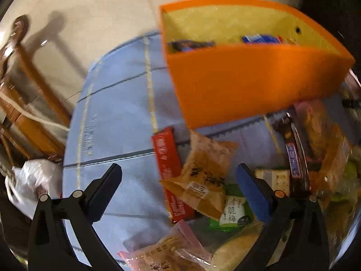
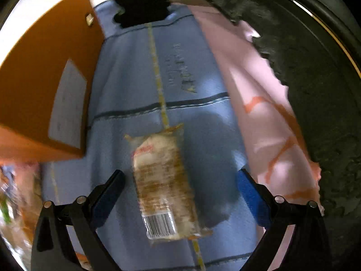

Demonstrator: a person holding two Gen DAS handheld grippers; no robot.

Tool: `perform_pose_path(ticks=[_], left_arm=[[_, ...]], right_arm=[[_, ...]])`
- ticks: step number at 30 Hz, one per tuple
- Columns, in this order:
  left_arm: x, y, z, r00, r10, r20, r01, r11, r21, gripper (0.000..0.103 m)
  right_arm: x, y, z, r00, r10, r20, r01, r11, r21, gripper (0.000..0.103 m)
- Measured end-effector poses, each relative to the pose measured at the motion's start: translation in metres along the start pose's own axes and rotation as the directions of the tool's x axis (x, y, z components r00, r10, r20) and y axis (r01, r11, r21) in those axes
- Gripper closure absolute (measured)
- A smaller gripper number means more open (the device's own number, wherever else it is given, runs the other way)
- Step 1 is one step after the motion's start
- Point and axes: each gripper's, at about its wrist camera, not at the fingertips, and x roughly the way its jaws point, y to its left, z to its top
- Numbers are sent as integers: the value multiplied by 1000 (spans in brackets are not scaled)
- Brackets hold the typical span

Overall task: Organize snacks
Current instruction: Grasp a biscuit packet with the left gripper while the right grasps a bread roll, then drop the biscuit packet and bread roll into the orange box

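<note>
An orange box (image 1: 243, 67) with a yellow inside stands on a blue cloth (image 1: 117, 117) and holds a few snack packs. In front of it lies a pile of snacks: a red bar (image 1: 167, 164), a tan packet (image 1: 203, 176), a green plum packet (image 1: 232, 212), a Snickers bar (image 1: 295, 158) and others. My left gripper (image 1: 178, 176) is open and empty above the pile's left side. My right gripper (image 2: 180, 183) is open over a clear-wrapped cracker pack (image 2: 162, 185) that lies on the cloth (image 2: 203, 67), with a finger on each side of it. The orange box (image 2: 40, 90) stands to the left.
A pink cloth or bag (image 2: 270, 117) lies along the right side of the cracker pack, against a dark rough surface (image 2: 315, 90). A wooden chair (image 1: 27, 94) and a white plastic bag (image 1: 33, 183) sit left of the table. More snacks blur at the right wrist view's left edge (image 2: 13, 192).
</note>
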Motion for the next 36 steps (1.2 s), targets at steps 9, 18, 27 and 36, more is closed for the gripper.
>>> perform_pose_path(ticks=[9,18,27,36], left_arm=[[32,-16,-3,997,-71,-39,72,997,13,34],[24,-16,-3,989,-131,-73,130,991,-17,64],[-22,-6,3,983,-179,-28,175,979,-100,64],[-116,14,86,986,-145,79,162,944,-287,64]], right_arm=[[-31,-8,-1,994,106,17,-108,989,100,68],[-97,5,-22,958,261,115,-274,955,111,68],[-162,37,-20,904,394,163,-403,915,24,68],[-206,80,55,914,341,219,-321,939,-124,68]])
